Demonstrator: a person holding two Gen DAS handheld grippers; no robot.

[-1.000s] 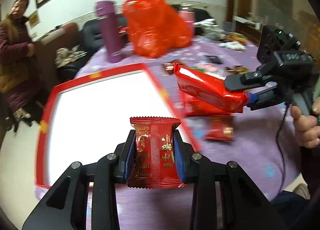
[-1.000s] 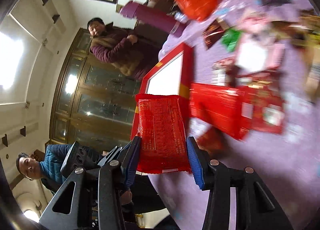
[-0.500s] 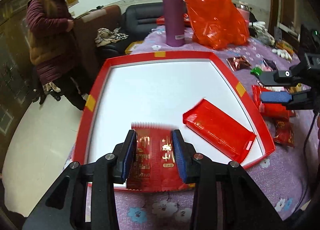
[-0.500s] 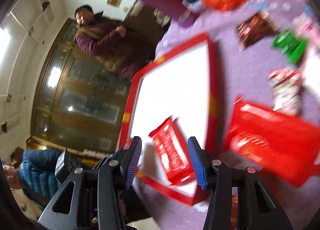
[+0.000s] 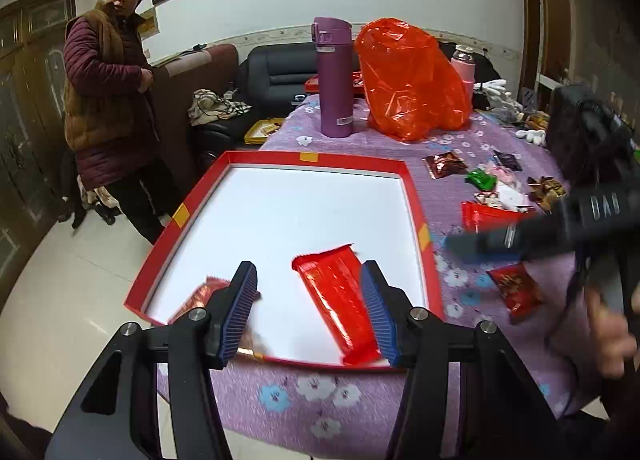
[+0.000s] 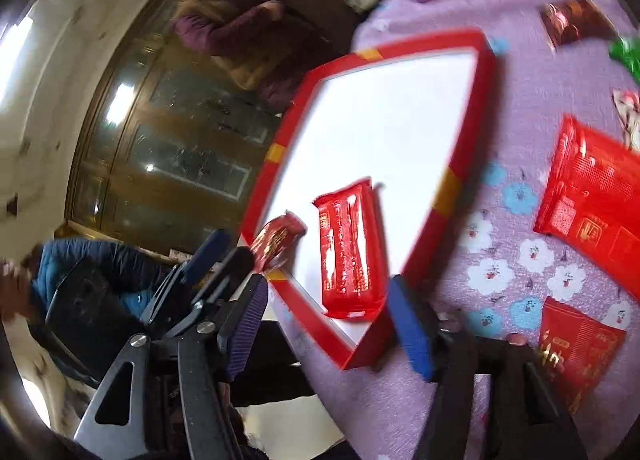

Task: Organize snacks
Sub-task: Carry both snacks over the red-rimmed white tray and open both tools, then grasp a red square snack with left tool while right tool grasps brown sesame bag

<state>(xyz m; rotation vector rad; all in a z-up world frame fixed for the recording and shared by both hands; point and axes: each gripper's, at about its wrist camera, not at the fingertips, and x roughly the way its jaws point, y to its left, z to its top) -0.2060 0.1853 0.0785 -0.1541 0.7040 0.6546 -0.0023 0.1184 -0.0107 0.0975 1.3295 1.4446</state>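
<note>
Left tool (image 5: 308, 300) spread wide, empty, above tray (image 5: 412, 196); right tool (image 6: 328, 324) likewise.

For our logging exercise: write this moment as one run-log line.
left hand-held gripper: open, empty | right hand-held gripper: open, empty | long red packet and small red snack: in red tray | loose snacks on purple tablecloth

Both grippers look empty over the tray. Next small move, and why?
Probably send the right gripper to the large red packet lying on the cloth: both grippers are open, two snacks already lie in the red tray, and more wait outside it.
</note>
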